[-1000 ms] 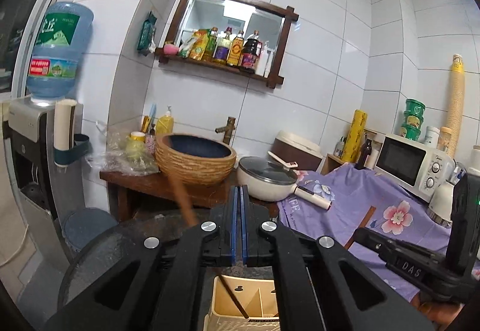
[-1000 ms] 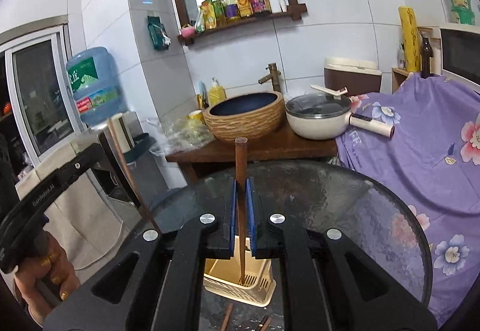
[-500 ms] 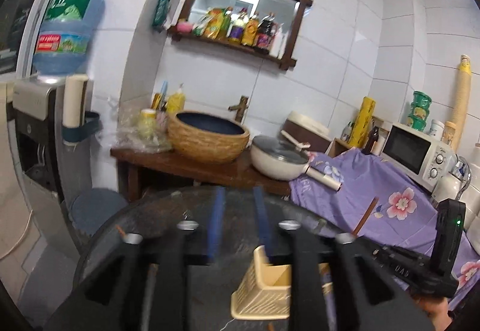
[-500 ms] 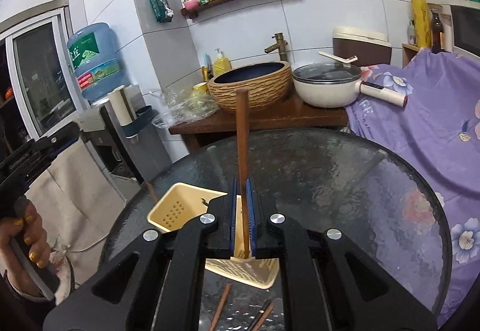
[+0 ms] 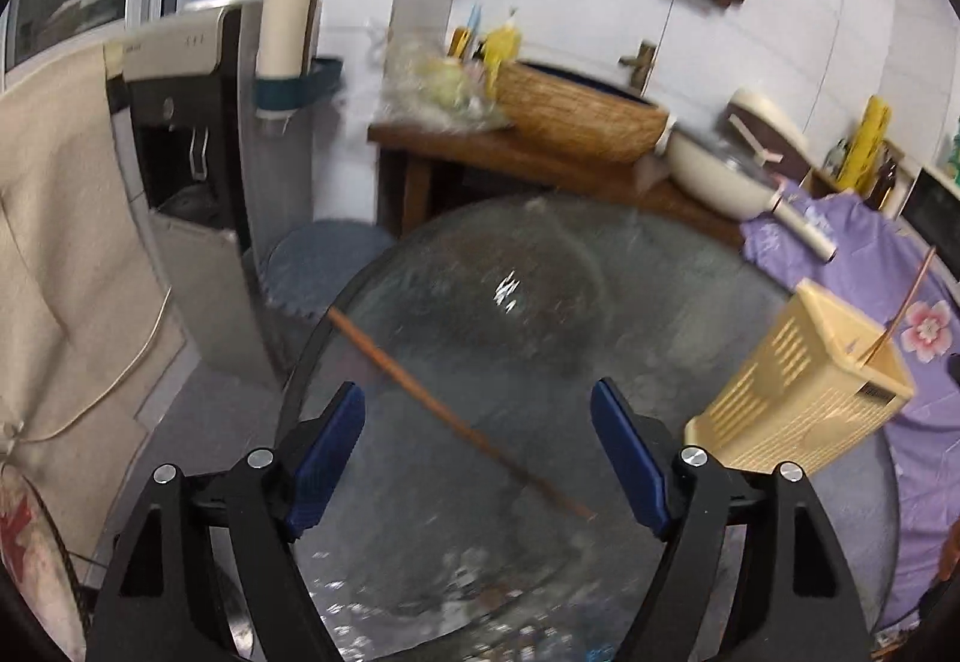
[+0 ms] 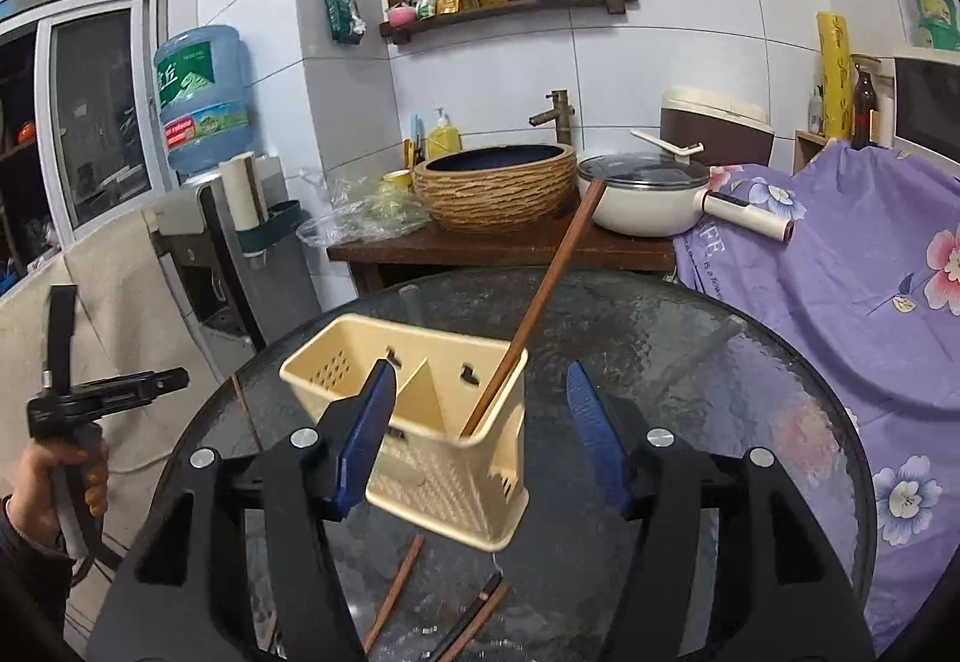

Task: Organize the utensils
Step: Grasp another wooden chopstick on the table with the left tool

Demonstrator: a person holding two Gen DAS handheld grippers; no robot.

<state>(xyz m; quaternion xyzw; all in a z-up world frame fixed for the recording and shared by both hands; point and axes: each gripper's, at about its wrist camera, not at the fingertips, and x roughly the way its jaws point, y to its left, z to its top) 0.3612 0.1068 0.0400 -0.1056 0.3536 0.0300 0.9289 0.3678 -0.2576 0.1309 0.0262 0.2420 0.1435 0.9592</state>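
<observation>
Glass table [image 6: 690, 362] (tiled kitchen) bears caddy [image 6: 420, 422]; left gripper [image 5: 477, 458] and right gripper [image 6: 480, 434] opening, empty.

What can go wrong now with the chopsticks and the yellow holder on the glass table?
1. The chopstick ahead of the left gripper reaches the glass table rim; a nudge may send it off.
2. The chopstick in the utensil holder leans far; it might tip the holder as the right gripper opens.
</observation>
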